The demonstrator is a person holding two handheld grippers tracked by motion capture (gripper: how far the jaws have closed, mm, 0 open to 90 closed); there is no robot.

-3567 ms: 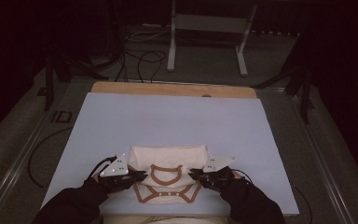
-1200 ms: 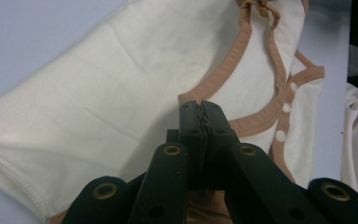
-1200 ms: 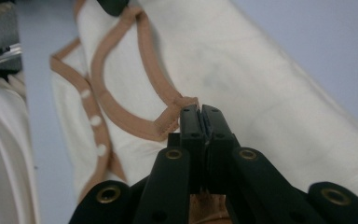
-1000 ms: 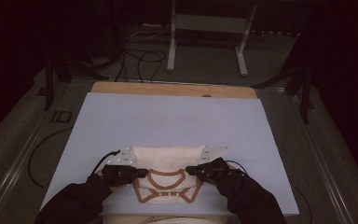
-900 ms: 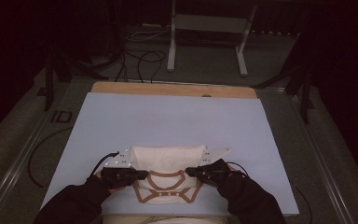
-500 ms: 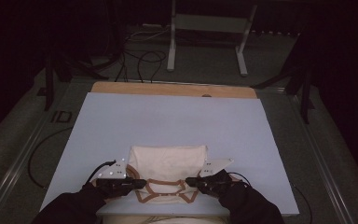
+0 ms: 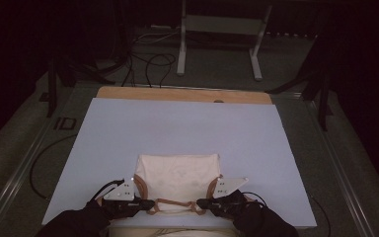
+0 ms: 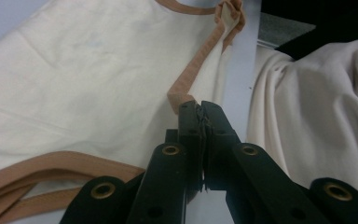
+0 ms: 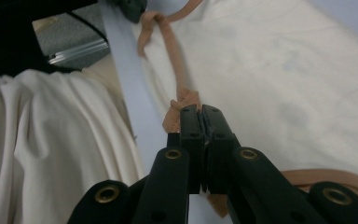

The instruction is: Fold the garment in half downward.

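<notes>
A cream garment [image 7: 177, 170] with tan trim bands lies on the lavender table top [image 7: 177, 128] at the near edge, part of it hanging over the front. My left gripper [image 7: 147, 203] is shut on the tan trim [image 8: 193, 74] at the garment's near left. My right gripper [image 7: 201, 203] is shut on the tan trim [image 9: 179, 100] at the near right. A tan band [image 7: 173, 206] runs taut between the two grippers. In the left gripper view, the cream cloth [image 8: 74, 70] spreads to the left of the jaws.
Cream fabric [image 8: 317, 116] hangs in folds below the table's front edge. A wooden strip [image 7: 182, 95] borders the table's far side. Metal stand legs [image 7: 219, 44] and cables [image 7: 143, 61] sit on the floor beyond. A cable [image 7: 37, 163] loops at the table's left.
Both grippers have pulled toward the near edge with the trim in them, dragging the garment closer. The tan neckline has stretched into a flatter band between them.
</notes>
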